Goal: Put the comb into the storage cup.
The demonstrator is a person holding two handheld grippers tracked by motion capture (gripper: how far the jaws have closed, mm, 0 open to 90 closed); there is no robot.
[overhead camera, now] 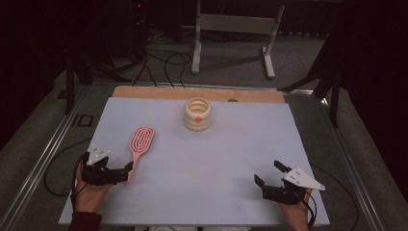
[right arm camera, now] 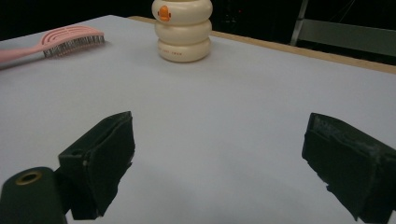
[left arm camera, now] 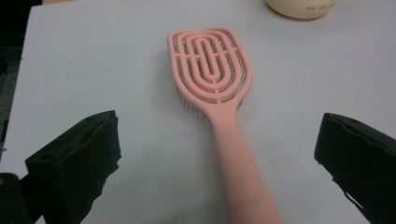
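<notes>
A pink hairbrush lies flat toward the tabletop's left edge, handle end between the wide-open jaws of the left gripper. The right gripper, also wide open, sits near the front right corner. A cream ringed pot stands by the far edge.

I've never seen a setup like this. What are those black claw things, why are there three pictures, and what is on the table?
A person sits at a table covered in pale sheeting, holding a two-jaw tool in each hand. The top picture looks down from above: the left gripper and right gripper sit near the bottom. The other two pictures come from small cameras riding on each gripper, looking out between its black jaws. On the table lie a pink hairbrush and, farther back, a cream ringed container with an orange mark. Both grippers are open and hold nothing; the left one has the brush handle between its jaws.
</notes>
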